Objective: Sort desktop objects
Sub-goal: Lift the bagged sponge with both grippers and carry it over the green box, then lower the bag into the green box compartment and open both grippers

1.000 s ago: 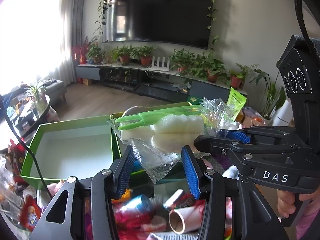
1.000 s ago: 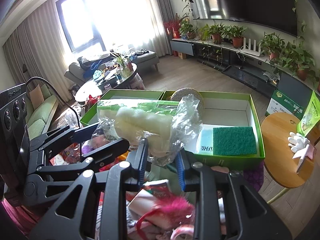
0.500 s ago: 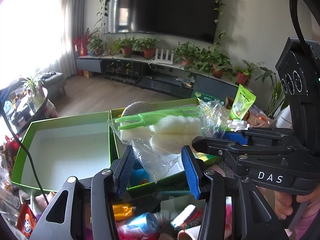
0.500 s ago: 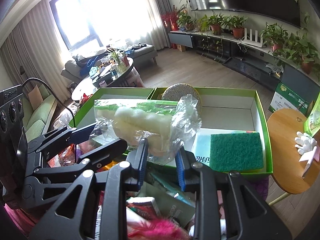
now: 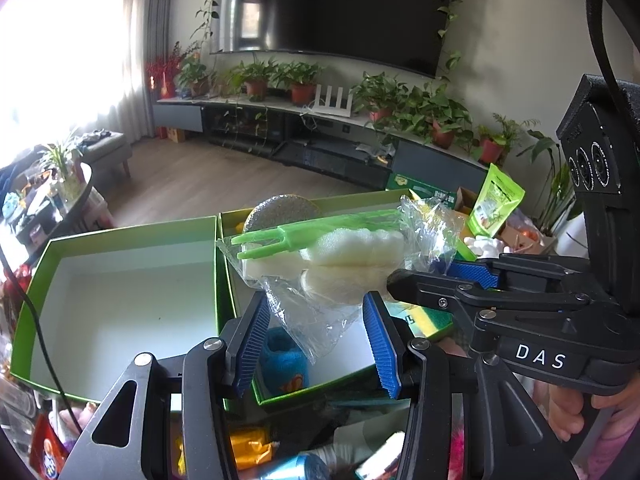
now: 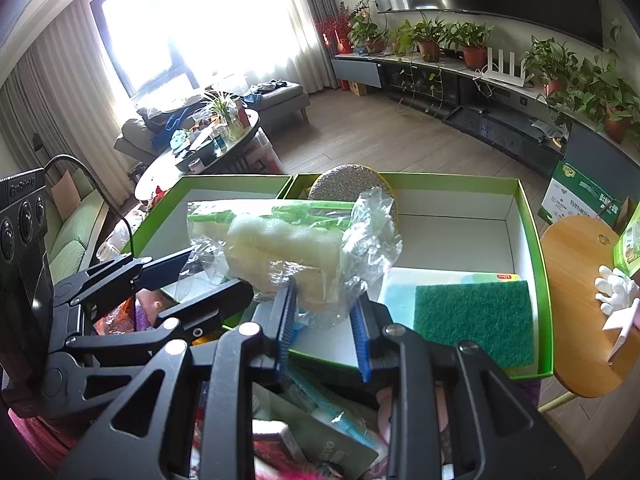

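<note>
A clear plastic bag with a white sponge brush and a green handle (image 5: 340,256) hangs over the right green box (image 5: 280,396). It also shows in the right wrist view (image 6: 288,248). My right gripper (image 6: 324,312) is shut on the bag's end. My left gripper (image 5: 316,332) is open around the bag's lower corner, pads apart from it. The left green box (image 5: 36,320) is empty. The right box (image 6: 536,240) holds a green scouring pad (image 6: 476,320), a round grey scrubber (image 6: 344,184) and a blue item (image 5: 284,356).
A heap of mixed items (image 5: 256,448) lies under both grippers in front of the boxes. A round wooden stool (image 6: 580,304) with a white object stands right of the boxes. A green pouch (image 5: 496,204) stands behind the right box.
Both grippers have carried the bag forward, from above the heap to over the right green box. The grip has not changed.
</note>
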{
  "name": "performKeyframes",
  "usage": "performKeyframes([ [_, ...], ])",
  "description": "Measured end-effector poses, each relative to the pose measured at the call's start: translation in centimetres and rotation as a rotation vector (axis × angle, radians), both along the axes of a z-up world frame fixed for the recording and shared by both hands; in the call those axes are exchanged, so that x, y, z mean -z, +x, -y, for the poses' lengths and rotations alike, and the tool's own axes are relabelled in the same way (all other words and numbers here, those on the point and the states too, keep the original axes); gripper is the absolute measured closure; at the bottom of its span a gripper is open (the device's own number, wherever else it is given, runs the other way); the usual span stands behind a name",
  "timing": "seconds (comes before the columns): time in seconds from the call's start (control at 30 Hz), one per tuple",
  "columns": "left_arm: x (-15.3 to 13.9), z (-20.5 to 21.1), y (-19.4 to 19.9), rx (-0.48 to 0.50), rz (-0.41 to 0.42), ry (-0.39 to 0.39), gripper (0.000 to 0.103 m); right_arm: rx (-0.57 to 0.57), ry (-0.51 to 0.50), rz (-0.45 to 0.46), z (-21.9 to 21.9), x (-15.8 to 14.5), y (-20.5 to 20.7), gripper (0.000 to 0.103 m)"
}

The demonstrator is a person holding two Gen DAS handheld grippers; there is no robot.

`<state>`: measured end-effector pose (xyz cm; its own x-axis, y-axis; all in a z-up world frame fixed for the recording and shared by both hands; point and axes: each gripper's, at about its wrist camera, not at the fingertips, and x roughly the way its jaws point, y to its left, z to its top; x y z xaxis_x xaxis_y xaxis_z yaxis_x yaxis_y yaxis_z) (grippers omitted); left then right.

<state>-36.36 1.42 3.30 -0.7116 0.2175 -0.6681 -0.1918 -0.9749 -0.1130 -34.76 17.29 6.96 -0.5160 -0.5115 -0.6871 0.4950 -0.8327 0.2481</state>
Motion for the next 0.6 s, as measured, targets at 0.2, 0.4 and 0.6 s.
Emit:
performKeyframes([
  [0.2,0.9,0.4,-1.1,-0.02,0.053,0.01,0.054,0.008,0.013,0.01,0.2,0.7,-1.2,0.075],
  [0.4,1.2,0.5,-1.2,-0.049,0.049,-0.022,0.044,0.047,0.008,0.036,-0.4,1.4,-1.9,0.062],
  [0.6,0.9,0.6,-1.1,-0.044,0.038,-0.026,0.044,0.05,0.013,0.023,-0.4,1.1,-1.4,0.061],
])
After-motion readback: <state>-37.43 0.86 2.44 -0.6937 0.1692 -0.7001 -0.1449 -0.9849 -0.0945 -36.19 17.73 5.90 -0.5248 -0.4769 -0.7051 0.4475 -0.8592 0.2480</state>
